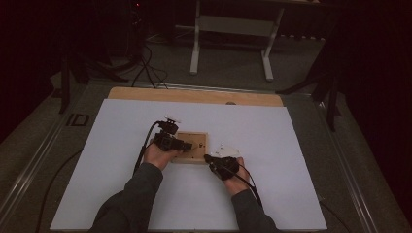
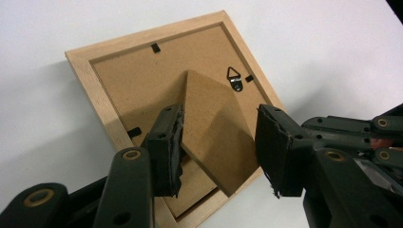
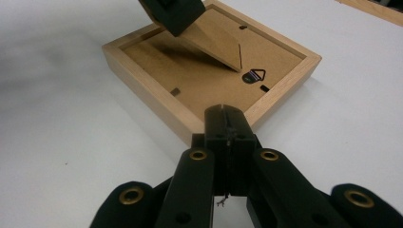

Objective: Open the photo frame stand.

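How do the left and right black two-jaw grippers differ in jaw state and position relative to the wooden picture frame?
The left black two-jaw gripper has its jaws apart, astride the frame's raised brown fold-out stand; the right black two-jaw gripper has its jaws closed together with nothing between them. The left one sits over the back of the wooden picture frame; the right one points at the frame's outer corner from the white table sheet. Both are hand-held.

Pale raw-looking wood on the picture frame (image 2: 97, 90), matt, faint grain. Brown fibreboard on the backing board (image 2: 142, 90) and fold-out stand (image 2: 214, 128), dull and smooth. Shiny metal on the hanger loop (image 2: 234, 78). Matt white, probably paper, across the table sheet (image 3: 57, 142). Worn black rubbery pads (image 2: 173, 147).
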A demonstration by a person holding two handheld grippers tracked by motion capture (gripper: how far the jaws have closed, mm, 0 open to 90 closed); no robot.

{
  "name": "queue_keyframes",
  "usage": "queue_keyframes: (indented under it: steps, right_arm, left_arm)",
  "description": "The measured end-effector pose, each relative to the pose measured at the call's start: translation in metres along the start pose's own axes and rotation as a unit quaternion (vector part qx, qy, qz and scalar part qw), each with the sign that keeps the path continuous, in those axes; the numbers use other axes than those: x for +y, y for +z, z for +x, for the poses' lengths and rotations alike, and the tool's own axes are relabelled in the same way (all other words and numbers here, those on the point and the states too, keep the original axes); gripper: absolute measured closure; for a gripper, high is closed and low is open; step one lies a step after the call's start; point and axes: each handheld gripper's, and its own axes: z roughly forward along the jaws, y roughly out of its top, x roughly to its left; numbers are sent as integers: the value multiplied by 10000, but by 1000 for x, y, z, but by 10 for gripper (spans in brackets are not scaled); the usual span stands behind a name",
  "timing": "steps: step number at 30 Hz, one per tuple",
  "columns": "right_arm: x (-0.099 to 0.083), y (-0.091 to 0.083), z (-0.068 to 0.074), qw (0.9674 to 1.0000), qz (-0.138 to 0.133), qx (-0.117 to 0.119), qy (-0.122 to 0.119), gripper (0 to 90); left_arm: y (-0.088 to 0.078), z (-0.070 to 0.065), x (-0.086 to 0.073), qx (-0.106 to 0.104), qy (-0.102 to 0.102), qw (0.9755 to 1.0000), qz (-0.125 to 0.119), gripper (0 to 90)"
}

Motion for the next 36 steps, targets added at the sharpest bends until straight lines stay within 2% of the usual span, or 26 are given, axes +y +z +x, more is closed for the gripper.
queue_keyframes:
  steps: [4, 16, 26, 36]
  right_arm:
    - [0, 0, 0, 10000, 1, 2, -5, 897]
    - [0, 0, 0, 10000, 10, 8, 12, 879]
    - [2, -1, -1, 10000, 57, 50, -9, 787]
    - [6, -8, -6, 9999, -68, 98, 53, 719]
  left_arm:
    - [2, 2, 0, -7, 0, 10000, 65, 540]
    - [1, -2, 0, 77, 171, 9998, -11, 546]
    - [0, -6, -2, 163, 384, 9991, -78, 546]
    - [-3, -14, -4, 320, 632, 9973, -194, 546]
